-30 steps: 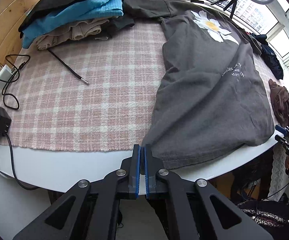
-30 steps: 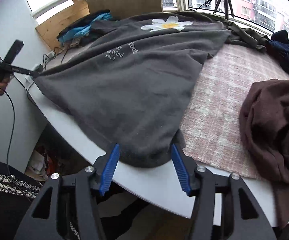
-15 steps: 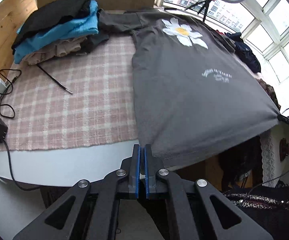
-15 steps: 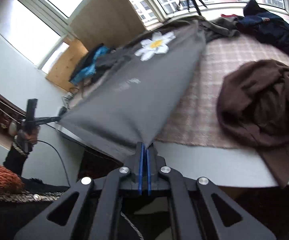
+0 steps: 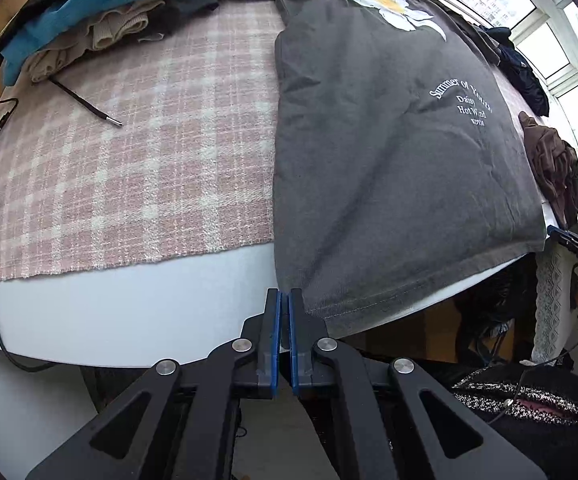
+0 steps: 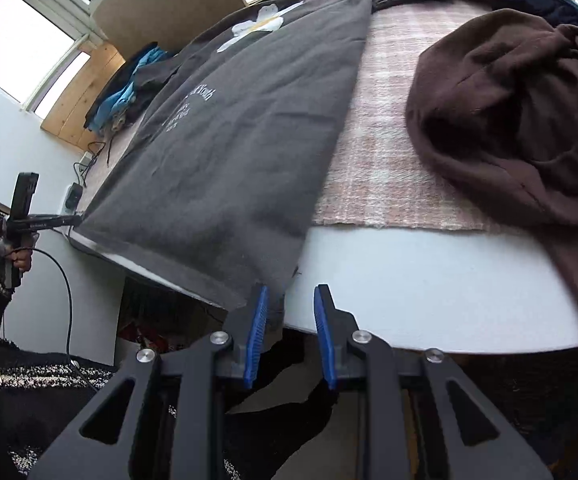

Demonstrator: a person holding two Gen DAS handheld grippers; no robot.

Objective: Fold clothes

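Shirt (image 5: 389, 160) lowered onto plaid cloth (image 5: 149, 140), right gripper (image 6: 289, 320) opening, left gripper (image 5: 285, 320) pinching hem

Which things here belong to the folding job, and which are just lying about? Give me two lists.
Job:
- T-shirt
- left tool, shut on its hem corner
- right tool, jaws just opened, the other corner loose between them

Lying about:
- folded pile
- brown garment
- cord
- plaid cloth
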